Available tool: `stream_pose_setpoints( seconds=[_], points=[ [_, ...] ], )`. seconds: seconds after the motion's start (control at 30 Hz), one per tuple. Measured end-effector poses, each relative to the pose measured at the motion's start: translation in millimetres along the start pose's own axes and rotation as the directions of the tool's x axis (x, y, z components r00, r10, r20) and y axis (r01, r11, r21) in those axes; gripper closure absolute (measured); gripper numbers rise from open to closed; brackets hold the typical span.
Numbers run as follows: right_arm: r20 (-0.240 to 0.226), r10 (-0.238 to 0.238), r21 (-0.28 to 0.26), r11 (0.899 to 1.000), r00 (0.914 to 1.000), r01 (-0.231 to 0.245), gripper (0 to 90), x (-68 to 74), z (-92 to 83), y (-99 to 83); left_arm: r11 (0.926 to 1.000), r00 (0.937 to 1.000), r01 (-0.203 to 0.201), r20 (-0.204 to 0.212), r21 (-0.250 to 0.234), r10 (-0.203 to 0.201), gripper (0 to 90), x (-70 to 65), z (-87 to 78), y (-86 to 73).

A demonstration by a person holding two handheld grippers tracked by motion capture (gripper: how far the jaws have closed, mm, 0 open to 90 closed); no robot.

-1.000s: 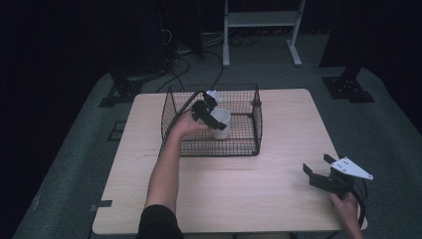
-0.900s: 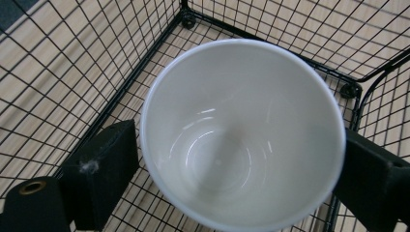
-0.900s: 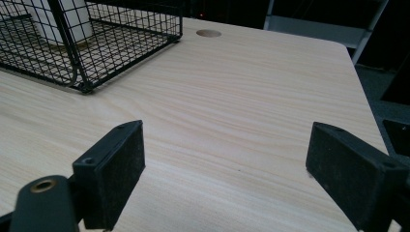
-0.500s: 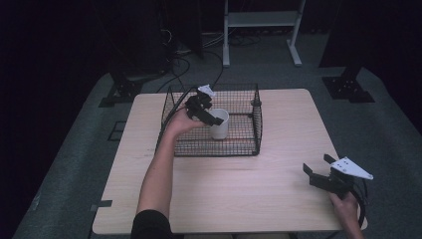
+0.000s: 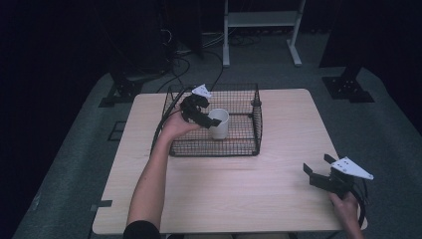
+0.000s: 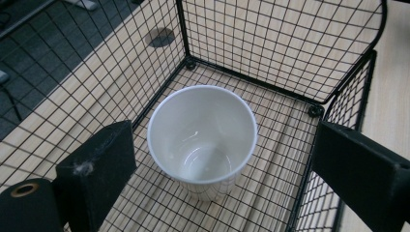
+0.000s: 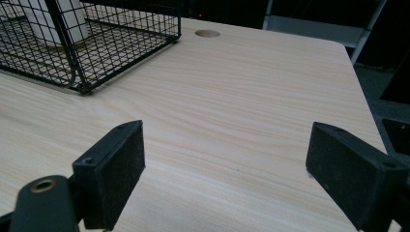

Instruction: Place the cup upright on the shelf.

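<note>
A white cup (image 5: 219,123) stands upright and empty inside a black wire basket (image 5: 259,119) on the far half of the wooden table (image 5: 239,189). My left gripper (image 5: 206,118) hovers over the basket's left side, just above the cup. In the left gripper view the cup (image 6: 203,130) sits on the basket (image 6: 270,43) floor below my left gripper (image 6: 222,131); the jaws have just been opening and stand wide, touching nothing. My right gripper (image 5: 318,165) rests open near the table's front right corner. In the right gripper view it (image 7: 227,130) has only bare table (image 7: 241,72) between its jaws.
The basket (image 7: 121,34) and the cup (image 7: 63,17) appear far left in the right gripper view. A round cable hole (image 7: 206,33) lies in the tabletop beyond the basket. A white metal frame (image 5: 261,20) and dark stand feet (image 5: 348,89) are on the floor behind the table.
My left gripper has lifted and drawn back to the left, off the cup, which stays upright in the basket. The right gripper has kept still.
</note>
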State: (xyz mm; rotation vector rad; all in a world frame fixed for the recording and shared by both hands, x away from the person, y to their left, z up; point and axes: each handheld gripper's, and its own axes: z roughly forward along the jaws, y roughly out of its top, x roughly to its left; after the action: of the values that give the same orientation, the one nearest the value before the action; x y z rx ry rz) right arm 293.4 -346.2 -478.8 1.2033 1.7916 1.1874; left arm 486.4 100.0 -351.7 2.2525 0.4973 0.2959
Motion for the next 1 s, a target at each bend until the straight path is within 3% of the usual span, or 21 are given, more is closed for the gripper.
stream_pose_setpoints(
  seconds=[0.8, 1.0],
  points=[
    [0.004, 0.001, 0.002, 1.000, 1.0000, -0.001, 13.0, -0.1, 0.0, 0.0, 0.9953, 0.9993, -0.002, -0.037, -0.097, -0.002, 7.8, -41.3, -40.3, -27.4],
    [0.004, -0.001, 0.002, 1.000, 1.0000, 0.001, 13.0, -0.2, 0.1, 0.0, 0.9958, 0.9992, 0.006, -0.040, -0.092, -0.009, 7.8, -47.8, -45.1, -36.2]
  ],
)
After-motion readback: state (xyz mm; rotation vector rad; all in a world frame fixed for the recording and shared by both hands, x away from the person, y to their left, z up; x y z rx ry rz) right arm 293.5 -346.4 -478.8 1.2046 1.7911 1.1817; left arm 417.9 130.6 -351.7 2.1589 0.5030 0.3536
